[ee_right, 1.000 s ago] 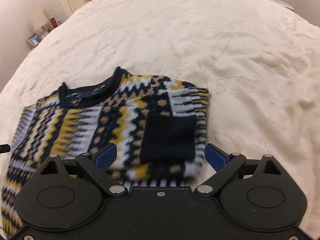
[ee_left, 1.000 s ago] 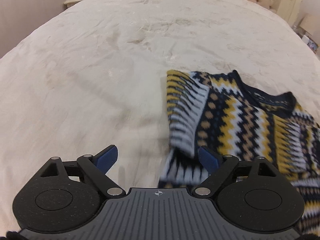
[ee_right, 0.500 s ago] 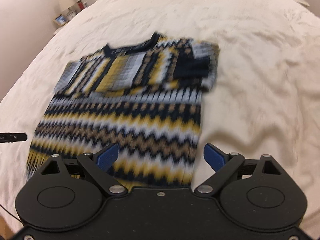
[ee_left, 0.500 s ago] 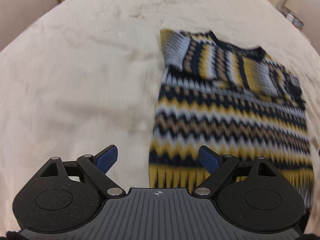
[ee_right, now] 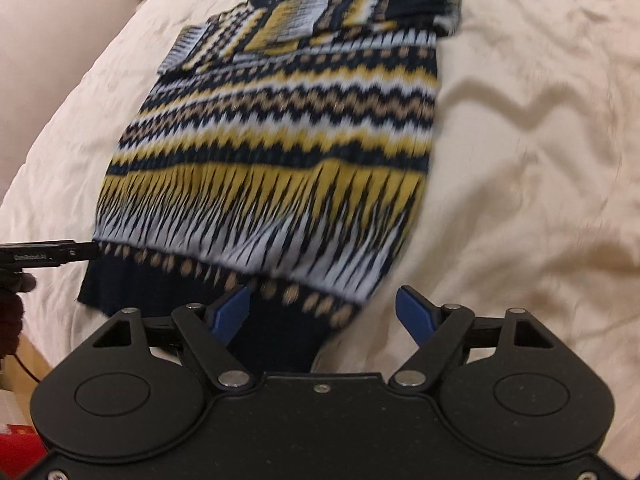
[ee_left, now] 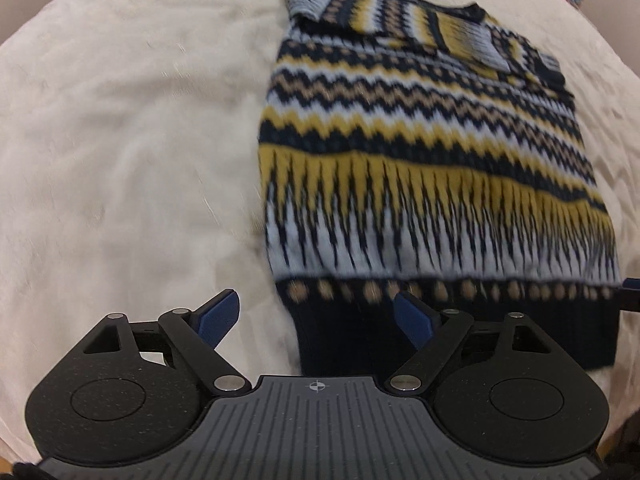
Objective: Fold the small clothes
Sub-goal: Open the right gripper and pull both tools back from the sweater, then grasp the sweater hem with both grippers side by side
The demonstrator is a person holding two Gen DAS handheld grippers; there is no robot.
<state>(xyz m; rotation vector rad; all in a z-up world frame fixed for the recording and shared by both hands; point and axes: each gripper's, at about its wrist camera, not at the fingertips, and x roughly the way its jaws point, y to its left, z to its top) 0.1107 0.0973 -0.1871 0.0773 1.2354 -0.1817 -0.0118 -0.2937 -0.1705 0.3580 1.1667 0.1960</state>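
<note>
The left gripper points steeply down over the near-left corner of the sweater, its blue pads set wide and closing, with the dark hem corner lying between them but not yet pinched. One pad sits off the knit at about 9 o'clock of that corner, over the cream bedspread; the other is over the navy hem band. The right gripper is likewise wide and closing over the opposite hem corner, the navy band between its pads, no squeeze visible; its outer pad is over bare bedspread at 3 o'clock. From there the sweater runs toward 12 o'clock: white and yellow spikes, zigzag bands, then both sleeves folded across the chest near the collar. At 9 o'clock in the right wrist view, the left gripper's edge shows beside the hem.
</note>
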